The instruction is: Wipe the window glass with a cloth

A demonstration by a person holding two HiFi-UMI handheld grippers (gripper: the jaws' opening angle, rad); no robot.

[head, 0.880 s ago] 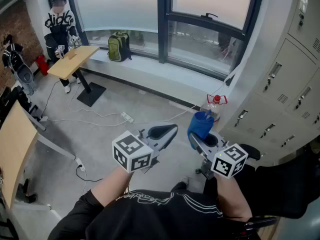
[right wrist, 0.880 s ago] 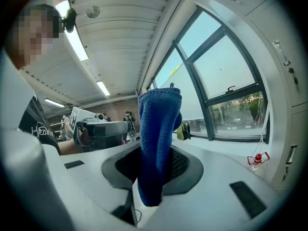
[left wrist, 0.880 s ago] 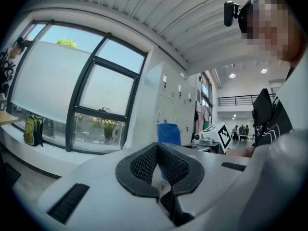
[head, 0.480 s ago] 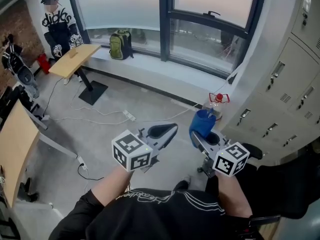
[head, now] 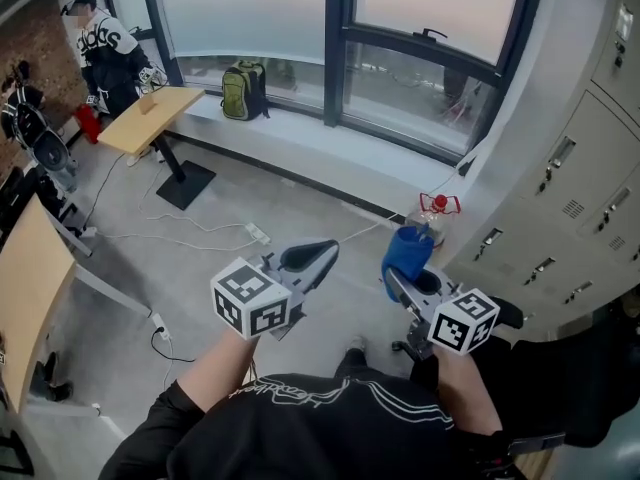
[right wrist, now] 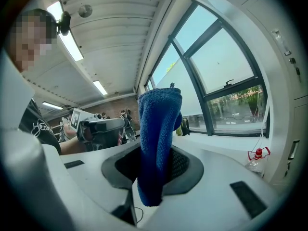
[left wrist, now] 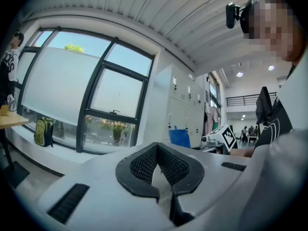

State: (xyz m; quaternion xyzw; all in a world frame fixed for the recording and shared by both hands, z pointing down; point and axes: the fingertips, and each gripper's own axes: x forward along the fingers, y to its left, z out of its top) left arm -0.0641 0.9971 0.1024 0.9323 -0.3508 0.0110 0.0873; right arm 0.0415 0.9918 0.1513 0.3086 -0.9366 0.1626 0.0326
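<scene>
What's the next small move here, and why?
Probably carry the right claw forward toward the window glass. It already clamps the blue cloth, but the glass stands well beyond its reach. Left claw is shut and empty.

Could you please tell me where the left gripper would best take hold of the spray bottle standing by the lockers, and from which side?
Probably the clear body just under the red trigger head of the spray bottle. It stands upright, with the wall behind and the lockers beside it, so the left gripper, now shut and empty, should open and come from the room side.
</scene>
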